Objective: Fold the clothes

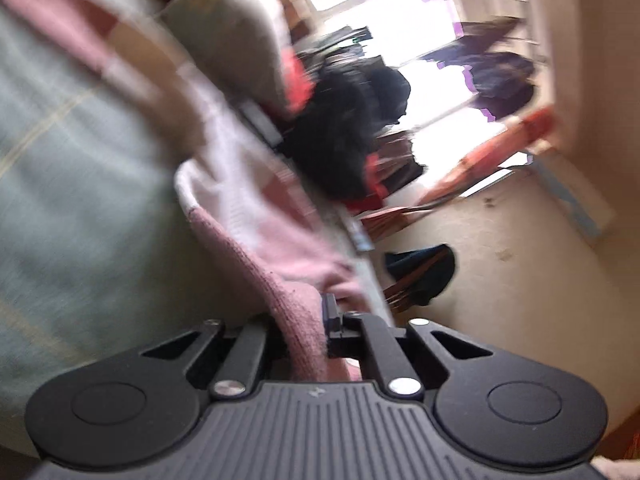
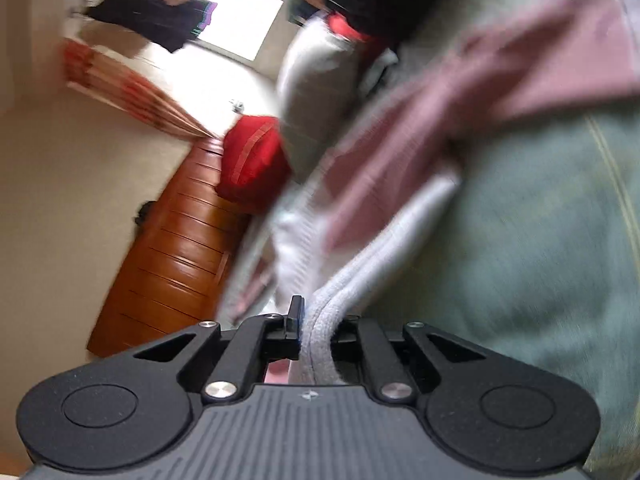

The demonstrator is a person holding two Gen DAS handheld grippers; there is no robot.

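A pink and white knitted garment [image 1: 264, 216] stretches over a grey-green bed cover [image 1: 72, 184]. My left gripper [image 1: 316, 320] is shut on its pink edge, which runs back between the fingers. In the right wrist view the same garment [image 2: 384, 168] shows pink panels and a white ribbed hem. My right gripper [image 2: 316, 320] is shut on that white hem, with the cloth pinched between the black fingers [image 2: 295, 316]. Both views are tilted and blurred.
A pile of black and red clothes [image 1: 348, 136] lies beyond the garment near a bright window [image 1: 400, 36]. A grey pillow [image 2: 316, 92], a red cushion [image 2: 252, 156] and a wooden headboard [image 2: 172, 256] sit at the bed's end. Beige floor [image 1: 500, 248] lies beside the bed.
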